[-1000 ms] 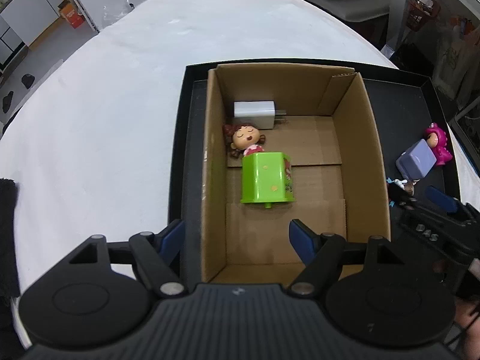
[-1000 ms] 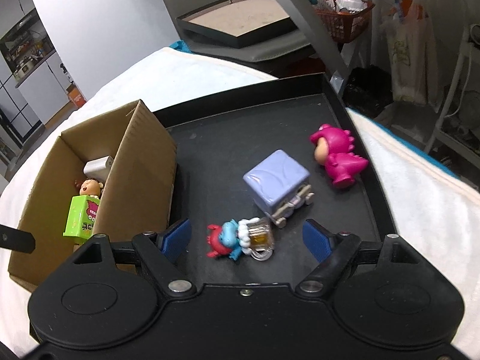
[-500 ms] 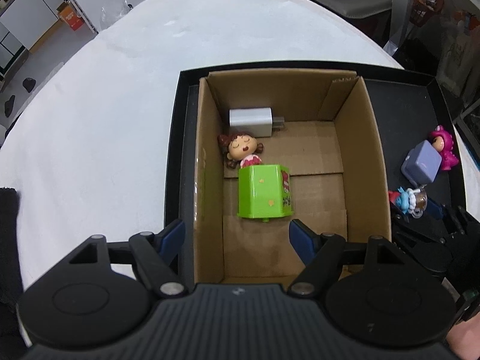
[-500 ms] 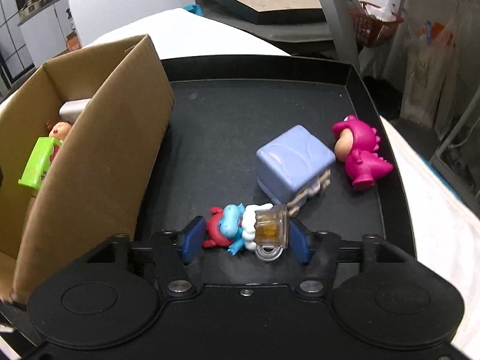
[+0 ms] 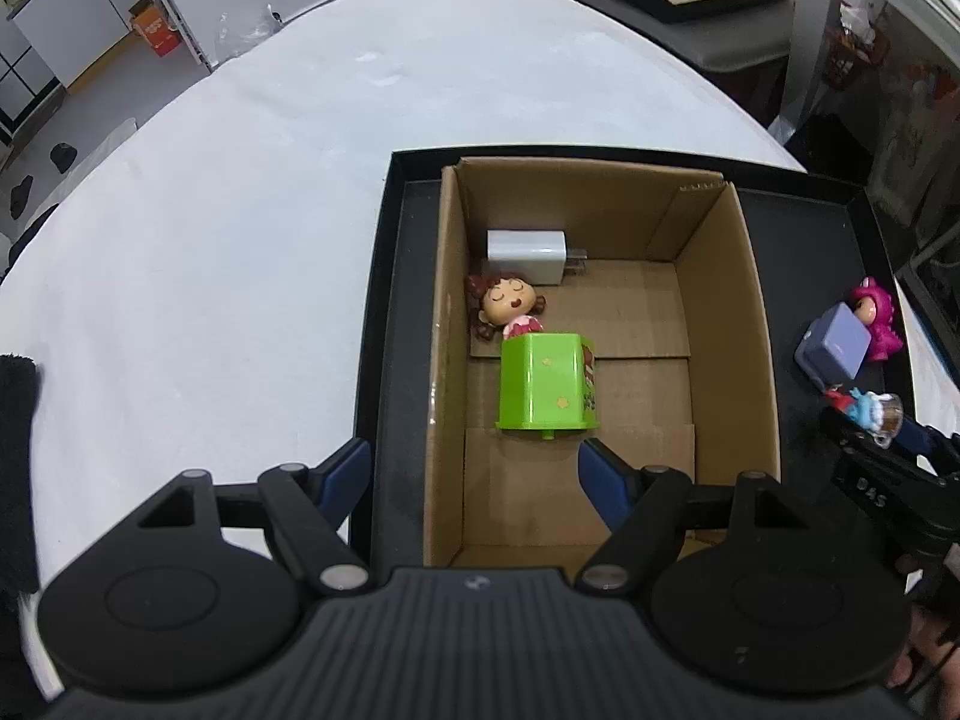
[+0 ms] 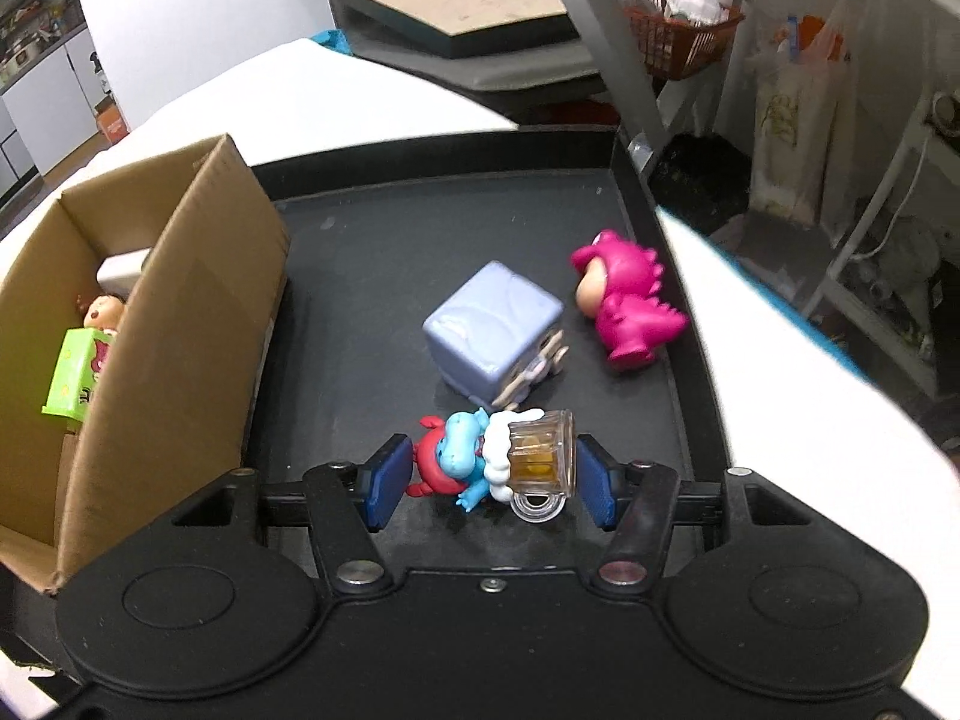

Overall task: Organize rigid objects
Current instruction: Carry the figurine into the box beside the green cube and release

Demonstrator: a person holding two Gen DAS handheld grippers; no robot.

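Observation:
A cardboard box (image 5: 750,312) stands in a black tray (image 6: 456,228). Inside lie a white charger (image 5: 528,255), a doll (image 5: 510,303) and a green toy box (image 5: 547,387). My left gripper (image 5: 474,474) is open and empty above the box's near end. My right gripper (image 6: 489,477) is shut on a blue figure with a beer mug (image 6: 498,456), its pads touching both ends. The figure also shows in the left wrist view (image 5: 870,411). A lilac cube toy (image 6: 492,327) and a pink dinosaur figure (image 6: 630,300) lie on the tray beyond it.
The tray sits on a white table (image 5: 210,240). The box wall (image 6: 180,330) rises left of my right gripper. A framed board (image 6: 456,6) and an orange basket (image 6: 684,24) stand behind the table.
My right gripper has moved onto the blue mug figure and closed on it. The left gripper has drifted slightly over the box.

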